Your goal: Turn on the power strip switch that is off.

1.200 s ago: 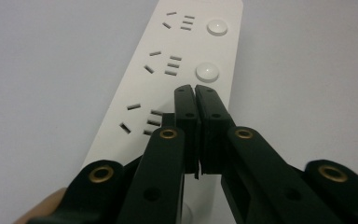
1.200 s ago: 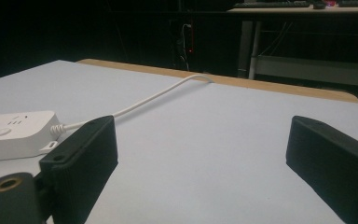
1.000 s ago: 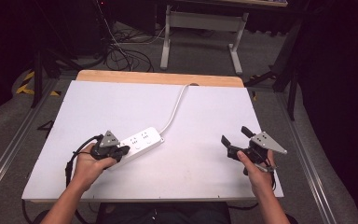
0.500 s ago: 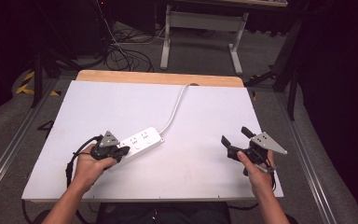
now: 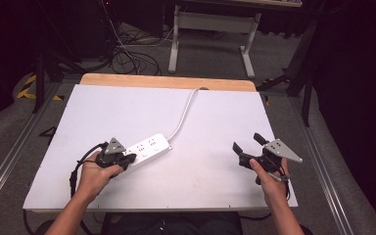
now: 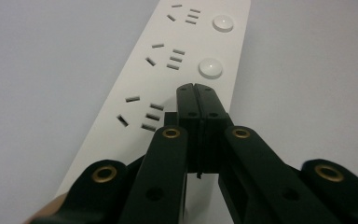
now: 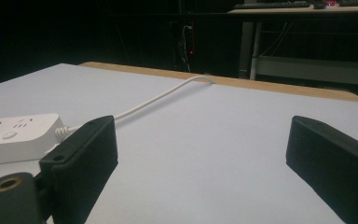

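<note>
My left tongs [image 6: 196, 88] are pressed fully together with nothing between them, tips down on the near end of the white strip [image 5: 147, 148], just short of its second round button [image 6: 210, 68]. The strip lies slantwise on the left half of the bench [image 5: 215, 122], its cord [image 5: 183, 112] running off toward the far wooden edge. My right tongs [image 5: 247, 147] hover spread wide and empty over the bench's right side, well apart from the strip. The risk, as I judge it: the strip looks light and sits loose on a smooth top, so a push from the closed tips could skid or swivel it rather than work a button. Tips landing off-centre could slide onto the sockets [image 6: 165, 56]. With my right tongs so far away, nothing steadies the strip.
</note>
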The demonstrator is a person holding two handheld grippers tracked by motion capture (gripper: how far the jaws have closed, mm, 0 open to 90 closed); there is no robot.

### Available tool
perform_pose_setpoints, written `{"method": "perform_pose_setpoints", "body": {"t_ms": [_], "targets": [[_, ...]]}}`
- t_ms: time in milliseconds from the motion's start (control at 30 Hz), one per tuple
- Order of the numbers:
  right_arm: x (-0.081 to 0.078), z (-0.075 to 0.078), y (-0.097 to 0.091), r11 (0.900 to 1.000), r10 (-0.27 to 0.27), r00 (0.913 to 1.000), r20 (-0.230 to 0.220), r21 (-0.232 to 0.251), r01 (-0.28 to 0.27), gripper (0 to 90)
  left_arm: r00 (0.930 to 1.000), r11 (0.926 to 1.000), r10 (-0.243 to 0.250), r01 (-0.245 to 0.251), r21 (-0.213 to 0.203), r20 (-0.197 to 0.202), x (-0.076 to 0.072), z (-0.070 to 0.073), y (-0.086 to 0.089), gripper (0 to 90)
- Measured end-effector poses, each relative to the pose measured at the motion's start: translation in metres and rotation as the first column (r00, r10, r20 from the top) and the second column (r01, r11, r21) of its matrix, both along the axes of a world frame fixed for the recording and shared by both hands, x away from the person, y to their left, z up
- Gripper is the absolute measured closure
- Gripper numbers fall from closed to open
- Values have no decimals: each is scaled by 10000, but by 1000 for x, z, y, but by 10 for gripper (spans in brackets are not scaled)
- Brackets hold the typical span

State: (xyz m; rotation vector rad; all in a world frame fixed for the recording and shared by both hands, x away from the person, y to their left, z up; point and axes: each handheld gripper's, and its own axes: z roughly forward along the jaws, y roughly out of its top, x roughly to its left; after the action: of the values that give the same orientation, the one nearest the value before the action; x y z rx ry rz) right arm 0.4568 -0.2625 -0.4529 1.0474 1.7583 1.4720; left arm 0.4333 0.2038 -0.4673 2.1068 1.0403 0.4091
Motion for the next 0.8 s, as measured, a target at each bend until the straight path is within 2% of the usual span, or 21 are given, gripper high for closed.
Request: {"method": "perform_pose_setpoints", "body": {"t_ms": [133, 167, 800], "targets": [[0, 0, 0, 10000, 4, 10000, 3, 19, -4, 92, 10000, 9999, -89, 89, 84, 27, 1, -1, 2, 900], [0, 0, 0, 10000, 1, 10000, 3, 28, -1, 92, 9998, 9998, -119, 117, -132, -130, 0, -1, 0, 900], [0, 0, -1, 10000, -4, 10000, -34, 51, 4, 92, 9999, 9999, -134, 134, -10, -22, 0, -1, -1, 900]]}}
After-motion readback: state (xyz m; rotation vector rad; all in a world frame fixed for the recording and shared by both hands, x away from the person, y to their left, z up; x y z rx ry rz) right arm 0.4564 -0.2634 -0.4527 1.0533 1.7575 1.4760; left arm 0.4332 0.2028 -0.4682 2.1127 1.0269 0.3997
